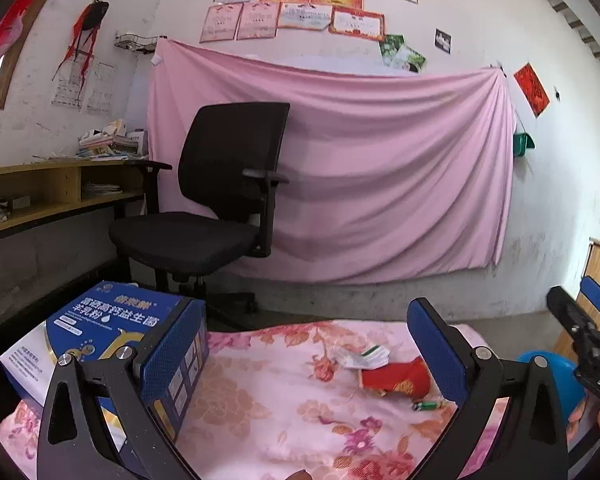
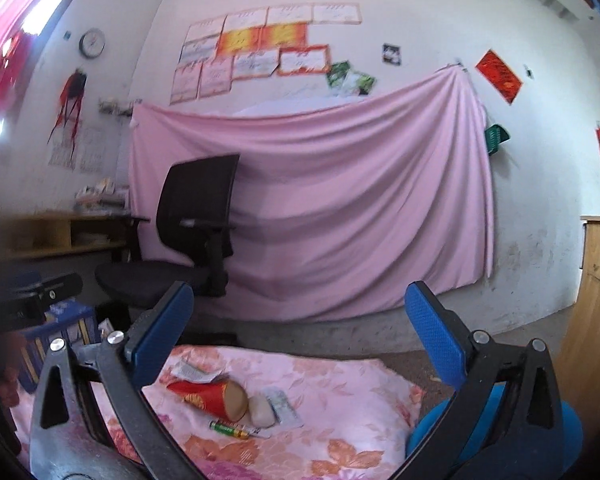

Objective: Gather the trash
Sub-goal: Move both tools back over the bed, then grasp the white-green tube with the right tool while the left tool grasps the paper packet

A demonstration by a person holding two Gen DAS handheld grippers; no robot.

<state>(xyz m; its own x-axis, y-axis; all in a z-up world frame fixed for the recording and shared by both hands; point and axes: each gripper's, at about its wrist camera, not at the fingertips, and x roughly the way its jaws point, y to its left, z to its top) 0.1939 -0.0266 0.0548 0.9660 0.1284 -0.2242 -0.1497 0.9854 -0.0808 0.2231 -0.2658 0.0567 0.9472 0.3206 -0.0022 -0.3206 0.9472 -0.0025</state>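
Both claws hang spread wide over the table's floral cloth, left claw beside a blue box, right claw gripping nothing. The trash lies mid-cloth: a red paper cup, crumpled wrappers and a green lighter. Behind stand a black office chair and pink sheet pinned to the white wall.

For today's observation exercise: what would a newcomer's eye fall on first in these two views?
The big pink sheet draped across the back wall, with a black office chair before it. Nearer, litter on the floral cloth: a red paper cup on its side and a green lighter. A blue box stands left.
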